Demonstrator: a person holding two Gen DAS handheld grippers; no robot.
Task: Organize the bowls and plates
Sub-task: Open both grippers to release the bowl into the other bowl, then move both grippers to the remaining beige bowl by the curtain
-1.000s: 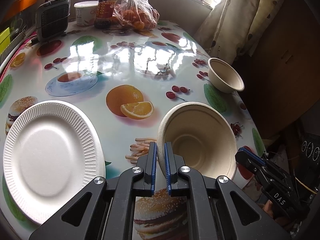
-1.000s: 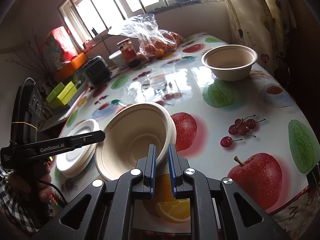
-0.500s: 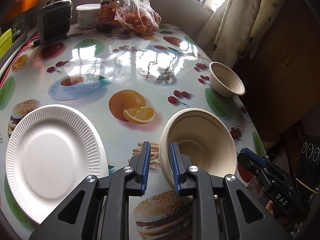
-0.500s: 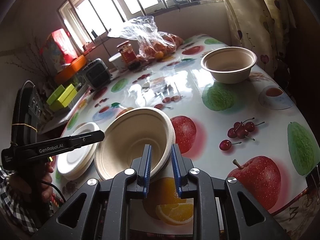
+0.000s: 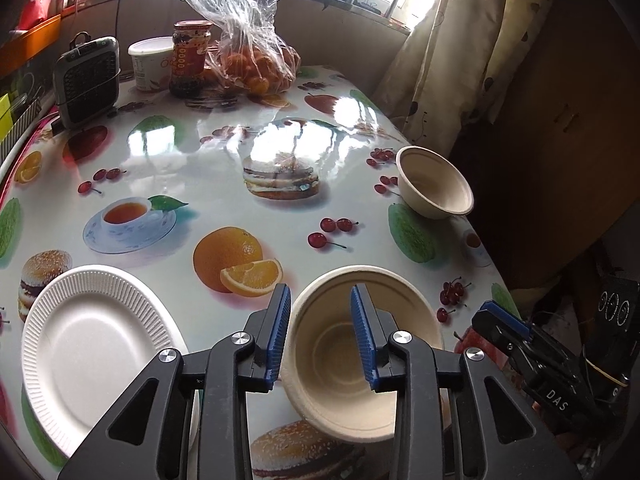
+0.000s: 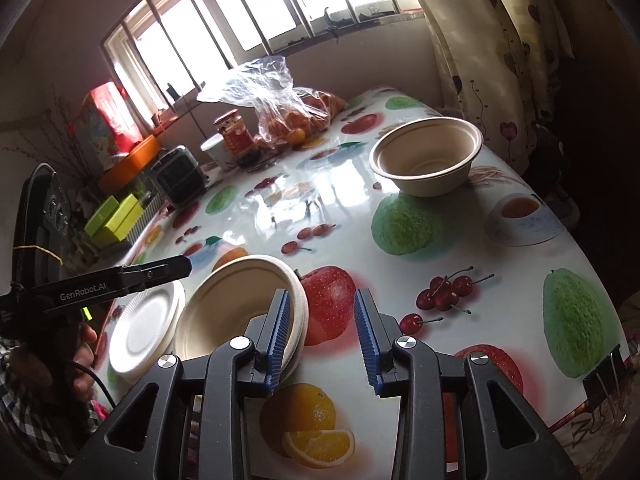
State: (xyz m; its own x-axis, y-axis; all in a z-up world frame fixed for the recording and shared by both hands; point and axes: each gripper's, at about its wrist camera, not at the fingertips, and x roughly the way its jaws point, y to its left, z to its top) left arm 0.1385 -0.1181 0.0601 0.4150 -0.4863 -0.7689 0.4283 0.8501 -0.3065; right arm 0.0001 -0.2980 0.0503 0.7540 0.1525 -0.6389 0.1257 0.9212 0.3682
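left gripper (image 5: 320,334): jaws have just been opening, now partly apart; near bowl (image 5: 352,364) rim sits between them, pads look clear of it
right gripper (image 6: 318,336): also just opened, partly apart, straddling that bowl's rim
near bowl: on the bench (image 5: 224,152), beside the plates (image 5: 88,344)
far bowl (image 6: 428,156): by the bench's edge

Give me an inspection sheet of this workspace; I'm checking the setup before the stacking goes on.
Surface: table under a glossy food-print cloth.
Job's things: near bowl on the cloth beside the white paper plates; far bowl alone near the curtain-side edge.
Clutter: bag of oranges, red-lidded jar, white tub, small grey fan at the far end.
Grippers: left gripper and right gripper have just been opening; each straddles the near bowl's rim, pads off it.
Cables: dark cord below the hand.
Surroundings: barred window, patterned curtain.
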